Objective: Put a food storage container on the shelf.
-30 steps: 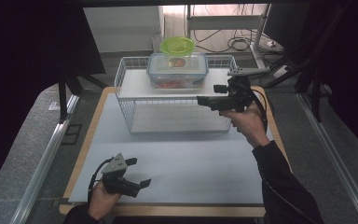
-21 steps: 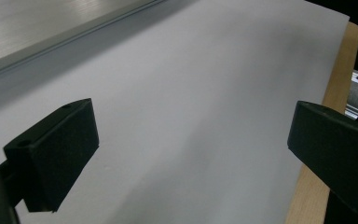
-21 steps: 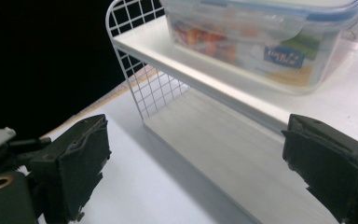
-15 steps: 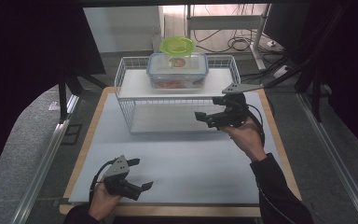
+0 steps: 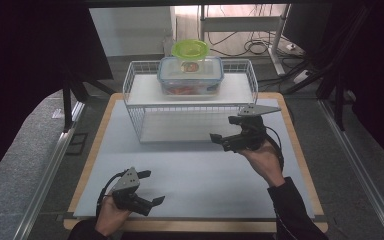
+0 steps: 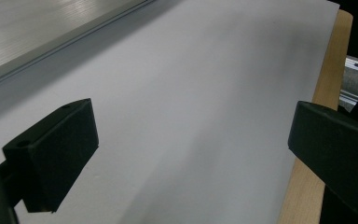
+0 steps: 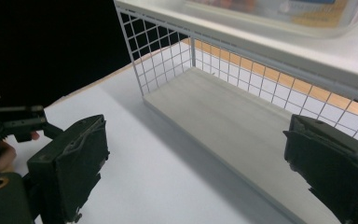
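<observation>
Here, two empty grippers over the white surface.
High view: right gripper (image 5: 226, 131), released, hovers before the wire rack (image 5: 190, 107) holding a lidded box (image 5: 190, 75); left gripper (image 5: 150, 187), released, near the front edge.
Left gripper view: jaws wide over bare surface (image 6: 191, 107).
Right gripper view: jaws wide, facing the rack (image 7: 242, 93).

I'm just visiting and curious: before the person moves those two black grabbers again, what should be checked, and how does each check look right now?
1. Right gripper empty with jaws apart: ok; the right gripper view shows nothing between them.
2. Left gripper empty with jaws apart: ok; it is low over the pale grey table mat.
3. Clear plastic food box with the blue-rimmed lid sits flat on the top of the white wire shelf rack: ok.
4. Round lime-green lid behind the box, whether resting on it: cannot tell.
5. Lower level of the rack free: ok; bare board.
6. Box lid latched shut: cannot tell.
</observation>
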A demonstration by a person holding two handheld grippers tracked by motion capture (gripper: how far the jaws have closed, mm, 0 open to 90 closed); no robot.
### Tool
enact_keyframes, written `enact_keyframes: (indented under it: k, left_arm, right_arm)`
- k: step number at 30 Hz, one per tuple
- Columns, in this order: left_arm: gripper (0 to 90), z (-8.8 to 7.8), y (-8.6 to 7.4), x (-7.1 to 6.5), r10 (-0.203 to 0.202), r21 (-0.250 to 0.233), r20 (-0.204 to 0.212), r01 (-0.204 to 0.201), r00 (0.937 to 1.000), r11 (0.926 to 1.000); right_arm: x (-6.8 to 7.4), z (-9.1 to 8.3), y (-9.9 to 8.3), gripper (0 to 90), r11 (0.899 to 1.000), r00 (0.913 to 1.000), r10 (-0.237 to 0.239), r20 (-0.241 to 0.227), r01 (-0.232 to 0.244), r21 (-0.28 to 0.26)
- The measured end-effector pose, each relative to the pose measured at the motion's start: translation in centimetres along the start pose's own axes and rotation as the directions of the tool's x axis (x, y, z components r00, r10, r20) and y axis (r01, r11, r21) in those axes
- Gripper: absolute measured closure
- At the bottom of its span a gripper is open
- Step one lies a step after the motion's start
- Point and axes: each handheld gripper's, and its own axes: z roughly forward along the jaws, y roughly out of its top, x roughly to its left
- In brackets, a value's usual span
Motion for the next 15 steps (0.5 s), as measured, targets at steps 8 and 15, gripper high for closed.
enact_keyframes:
  k: [8,15]
  left_arm:
    - [1.5,0.1,0.0,-0.1,0.008,0.009,-0.003,-0.008,1.0000,0.9999]
    - [1.7,0.1,0.0,-0.1,0.012,0.014,-0.005,-0.012,0.9999,0.9998]
  right_arm:
    - [0.3,0.0,-2.4,6.0,0.999,0.9978,-0.049,0.045,0.048,0.013]
    - [0.5,-0.4,-3.7,6.0,0.998,0.9971,-0.059,0.048,0.059,0.016]
